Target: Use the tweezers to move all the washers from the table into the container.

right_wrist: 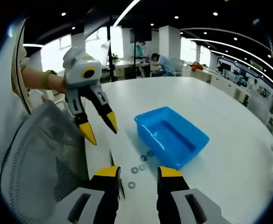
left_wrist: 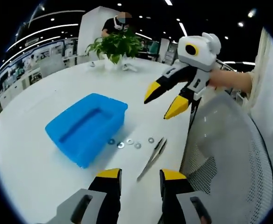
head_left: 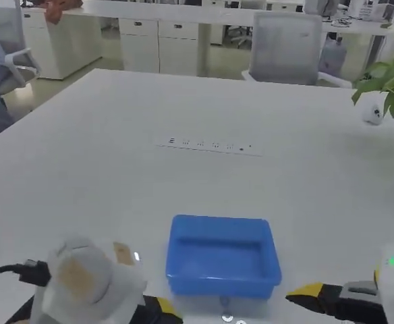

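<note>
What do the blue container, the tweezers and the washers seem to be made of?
Blue container: probably plastic, with uniform colour, a soft sheen and a rounded moulded rim.
Tweezers: likely metal, with thin grey reflective blades.
Washers: likely metal, small silvery rings with glints, though too small to be sure.

Even ceiling lights (right_wrist: 176, 17) overhead; head view soft, its worktop (head_left: 116, 169) perhaps overexposed; gripper views bend at edges.

glossy blue plastic container (left_wrist: 86, 126), metal washers (left_wrist: 129, 143)
</note>
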